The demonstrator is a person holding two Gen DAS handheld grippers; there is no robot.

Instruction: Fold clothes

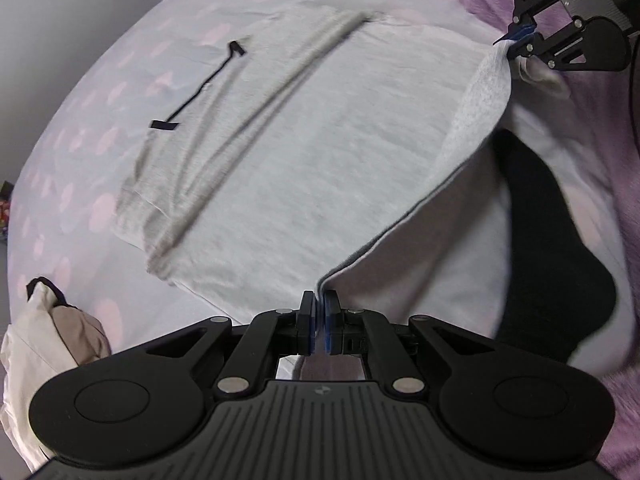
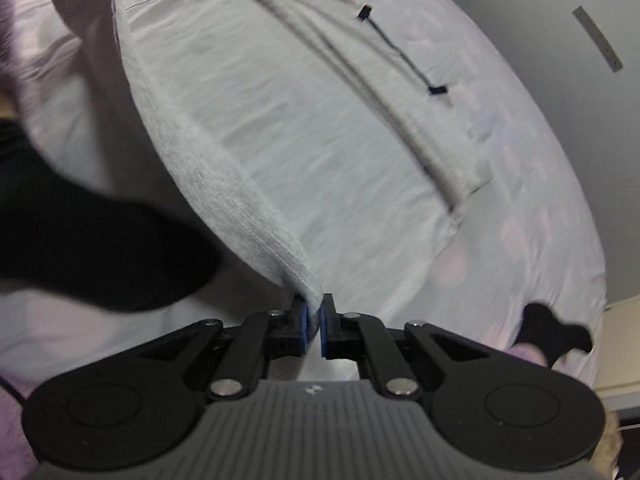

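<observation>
— While your left gripper (image 1: 319, 322) points down at the bed (image 1: 80, 128), what have you got in it?

— Your jaws are clenched on the near edge of the grey garment (image 1: 304, 152); the cloth runs up out of the blue pads and the hem rises in a taut line toward your other hand.

— And the right gripper (image 2: 314, 324)?

— Its jaws are clamped on the same lifted hem; from the right wrist view the ribbed edge feeds straight down between the blue pads; from the left wrist view you can see that gripper (image 1: 520, 40) at the far end of the hem, pinching a corner of the cloth.

— Where does the garment lie?

— Most of it is spread flat on the bed's pale sheet with pink spots; only the edge nearest you is raised, strung between your two grippers; a long crease (image 1: 256, 128) runs across the flat part, and a black drawstring (image 1: 200, 88) lies on the cloth beyond it.

— Anything else nearby?

— A black sock (image 1: 552, 248) sits beneath the lifted edge; a beige bundle (image 1: 48, 340) rests on the sheet, apart from the garment.
</observation>
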